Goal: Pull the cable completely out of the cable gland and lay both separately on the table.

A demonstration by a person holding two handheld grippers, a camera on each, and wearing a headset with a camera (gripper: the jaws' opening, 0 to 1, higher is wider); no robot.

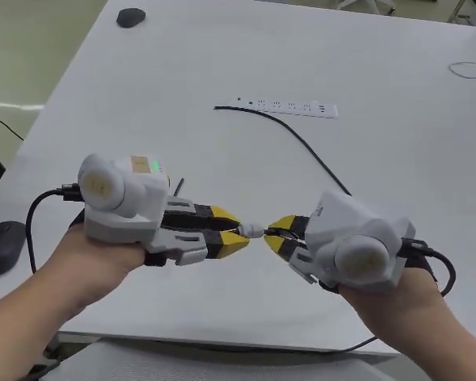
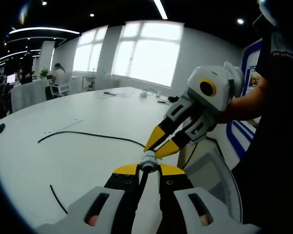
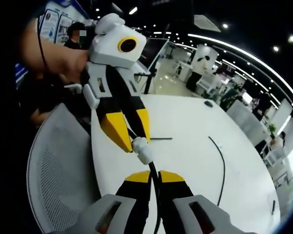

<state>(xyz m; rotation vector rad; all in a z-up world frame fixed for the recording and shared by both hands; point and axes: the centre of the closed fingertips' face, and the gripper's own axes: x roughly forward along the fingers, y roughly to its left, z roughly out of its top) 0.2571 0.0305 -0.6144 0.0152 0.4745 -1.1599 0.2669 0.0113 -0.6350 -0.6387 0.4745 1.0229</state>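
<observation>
Two claws meet tip to tip above the near edge of the white tabletop (image 1: 365, 159), well on the person's side of the long white power strip (image 1: 289, 106). The left claw (image 1: 238, 231) is closed around the small white plastic cable gland (image 1: 254, 231), which sticks out just past its yellow tips. The right claw (image 1: 273, 235) is pinched onto the thin black cable (image 3: 155, 187); in the right gripper view the cable runs from the gland straight down between that claw's own tips. Both pieces are held in the air, nearer the person than the power strip. The cable is not yet out of the gland, so I judge this to be the pulling step. The next move calls for drawing the claws apart along the cable's line, with firm grips, until the end clears the gland. A slipping hold on so thin a cable seems the main risk. Each piece then wants its own spot on the tabletop, short of the power strip.
</observation>
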